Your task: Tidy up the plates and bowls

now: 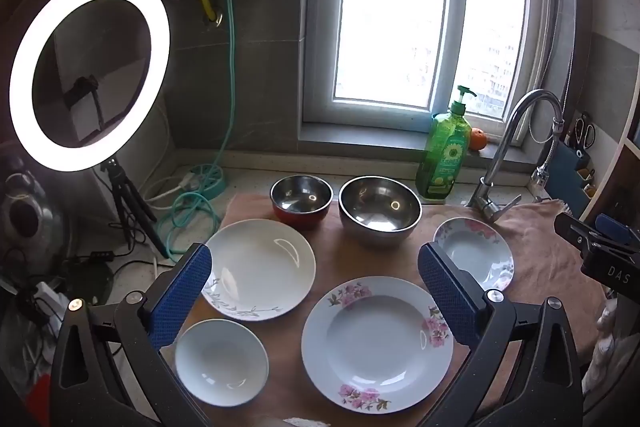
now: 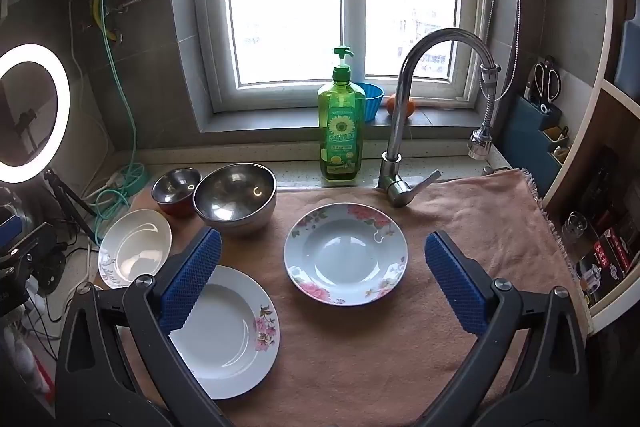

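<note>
On a brown towel (image 1: 332, 263) lie a white leaf-patterned plate (image 1: 260, 269), a small white bowl (image 1: 221, 361), a large plate with pink flowers (image 1: 376, 343) and a smaller floral deep plate (image 1: 476, 253). Behind them stand a red-sided steel bowl (image 1: 301, 199) and a bigger steel bowl (image 1: 380, 209). My left gripper (image 1: 316, 287) hovers open above the plates, nothing between its fingers. My right gripper (image 2: 324, 279) is open too, with the floral deep plate (image 2: 346, 253) lying below and between its blue pads, untouched. The large pink-flower plate (image 2: 228, 331) sits to its left.
A green soap bottle (image 2: 340, 123), a chrome faucet (image 2: 404, 131) and an orange (image 2: 400, 105) stand by the window. A lit ring light (image 1: 88, 71) on a tripod, with cables, fills the left. A shelf with a glass and boxes (image 2: 600, 251) borders the right.
</note>
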### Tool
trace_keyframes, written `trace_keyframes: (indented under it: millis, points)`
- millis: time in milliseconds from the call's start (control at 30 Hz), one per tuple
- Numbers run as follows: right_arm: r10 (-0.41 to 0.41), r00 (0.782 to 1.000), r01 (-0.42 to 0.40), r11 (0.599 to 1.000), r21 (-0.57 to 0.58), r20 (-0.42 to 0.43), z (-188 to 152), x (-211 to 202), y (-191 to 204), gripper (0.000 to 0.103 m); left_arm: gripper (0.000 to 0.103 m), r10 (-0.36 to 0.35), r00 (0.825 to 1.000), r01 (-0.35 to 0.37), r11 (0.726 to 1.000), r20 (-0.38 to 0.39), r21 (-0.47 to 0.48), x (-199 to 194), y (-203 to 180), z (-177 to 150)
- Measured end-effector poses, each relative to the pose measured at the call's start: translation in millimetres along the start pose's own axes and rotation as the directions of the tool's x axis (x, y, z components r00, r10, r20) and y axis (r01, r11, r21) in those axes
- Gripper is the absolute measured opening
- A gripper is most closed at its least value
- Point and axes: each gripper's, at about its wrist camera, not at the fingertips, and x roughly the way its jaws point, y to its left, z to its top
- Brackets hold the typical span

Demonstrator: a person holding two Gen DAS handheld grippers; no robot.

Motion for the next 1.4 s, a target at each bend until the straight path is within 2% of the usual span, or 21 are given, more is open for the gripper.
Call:
trace_keyframes:
  millis: [333, 1400]
  points:
    - [0.002, 1.0, -0.002, 1.0, 0.003, 0.004, 1.3, 1.5, 1.6, 0.103, 0.102, 0.007, 1.0, -0.008, 1.0, -0.022, -0.02, 2.9, 3.1, -2.0]
    - [0.02, 1.0, -0.019, 1.0, 0.01, -0.004, 1.2, 1.9, 0.0, 0.103, 0.102, 0.003, 1.0, -0.003, 1.0, -0.009, -0.025, 1.8, 2.4, -1.8]
